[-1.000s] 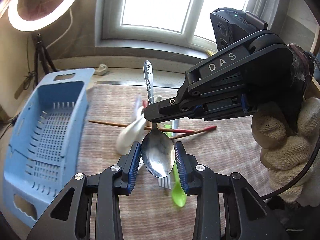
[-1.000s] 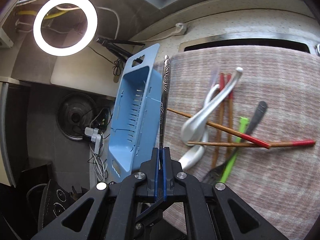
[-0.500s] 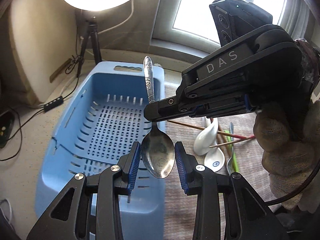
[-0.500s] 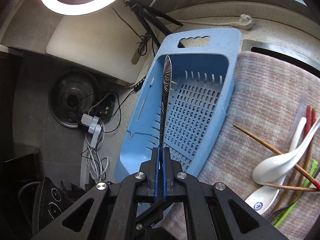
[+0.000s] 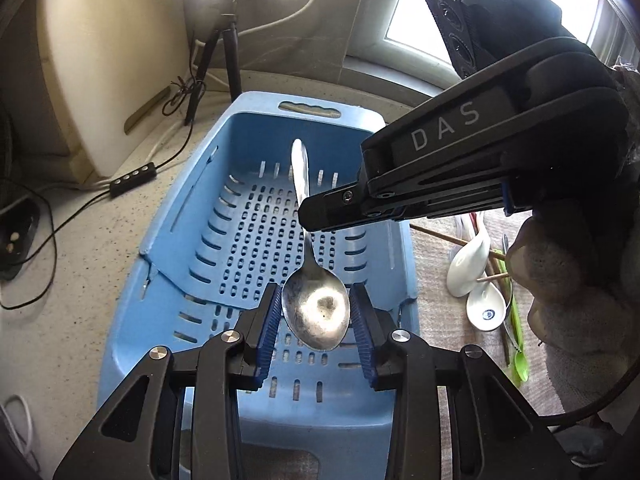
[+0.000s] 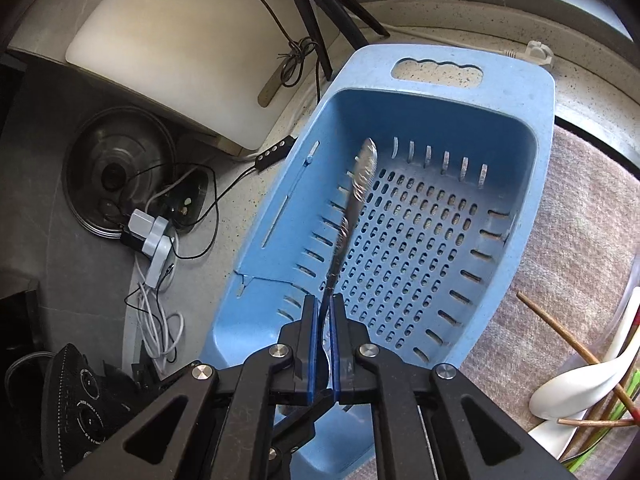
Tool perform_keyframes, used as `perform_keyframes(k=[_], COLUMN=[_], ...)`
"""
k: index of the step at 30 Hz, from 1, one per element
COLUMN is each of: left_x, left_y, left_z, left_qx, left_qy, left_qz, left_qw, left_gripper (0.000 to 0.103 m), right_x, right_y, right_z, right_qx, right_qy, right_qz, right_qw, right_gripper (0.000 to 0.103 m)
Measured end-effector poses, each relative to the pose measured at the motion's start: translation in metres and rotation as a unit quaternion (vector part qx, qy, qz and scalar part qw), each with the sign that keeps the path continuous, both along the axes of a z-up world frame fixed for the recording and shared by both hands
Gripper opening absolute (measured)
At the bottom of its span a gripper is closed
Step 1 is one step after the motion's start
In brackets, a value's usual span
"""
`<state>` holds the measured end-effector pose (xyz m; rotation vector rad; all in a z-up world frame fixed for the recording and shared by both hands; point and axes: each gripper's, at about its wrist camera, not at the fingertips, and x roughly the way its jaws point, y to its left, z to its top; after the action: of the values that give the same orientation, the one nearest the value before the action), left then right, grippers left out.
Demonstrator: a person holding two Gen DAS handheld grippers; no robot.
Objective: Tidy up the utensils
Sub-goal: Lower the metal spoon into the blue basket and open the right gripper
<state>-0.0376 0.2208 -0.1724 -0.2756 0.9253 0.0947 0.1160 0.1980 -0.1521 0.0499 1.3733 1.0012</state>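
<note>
metal spoon (image 5: 314,312) | engraved handle, bowl up | above blue slotted basket (image 5: 192,216)

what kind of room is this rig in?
Likely a home kitchen counter: speckled stone worktop, perforated blue plastic drainer basket, white ceramic soup spoons on a woven mat under a window.
</note>
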Motion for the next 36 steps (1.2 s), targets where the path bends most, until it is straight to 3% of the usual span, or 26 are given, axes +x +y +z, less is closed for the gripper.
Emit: perform_keyframes(k=[1,2,3,8,16,21,28,32,36], left_x=[0.000,-0.001,-0.002,-0.009,-0.019,-0.020,-0.015,-0.006,0.001], left_y=[0.000,0.000,0.000,-0.002,-0.014,-0.030,-0.066,-0.090,-0.116], left_z=[0.000,0.001,0.001,0.009,0.025,0.036,0.045,0.042,0.035], left_qx=[0.001,0.002,0.005,0.007,0.015,0.022,0.020,0.017,0.010], left_qy=[0.004,0.006,0.008,0.006,-0.007,-0.017,-0.027,-0.021,-0.012], left_qz=[0.001,0.001,0.004,0.010,0.015,0.009,-0.024,-0.048,-0.078], left_qw=[1.0000,1.0000,0.9999,0.9999,0.9998,0.9996,0.9992,0.9985,0.9968], left_gripper=[0.035,0.037,0.039,0.042,0.042,0.042,0.042,0.042,0.042], right_x=[0.000,0.000,-0.001,-0.007,-0.011,-0.010,0.009,0.017,0.026], right_y=[-0.001,-0.004,-0.007,-0.023,-0.068,-0.109,-0.193,-0.238,-0.277], right_z=[0.001,0.003,0.005,0.020,0.037,0.052,0.057,0.049,0.026], right_qx=[-0.001,0.001,0.005,0.012,0.047,0.062,0.068,0.046,0.028], right_qy=[-0.004,-0.010,-0.019,-0.054,-0.070,-0.115,-0.111,-0.108,-0.067], right_qz=[-0.002,-0.005,-0.009,-0.005,-0.031,-0.047,-0.083,-0.106,-0.131], right_qw=[1.000,1.000,1.000,0.998,0.996,0.990,0.988,0.987,0.989], right_gripper=[0.023,0.039,0.044,0.045,0.046,0.046,0.046,0.046,0.046])
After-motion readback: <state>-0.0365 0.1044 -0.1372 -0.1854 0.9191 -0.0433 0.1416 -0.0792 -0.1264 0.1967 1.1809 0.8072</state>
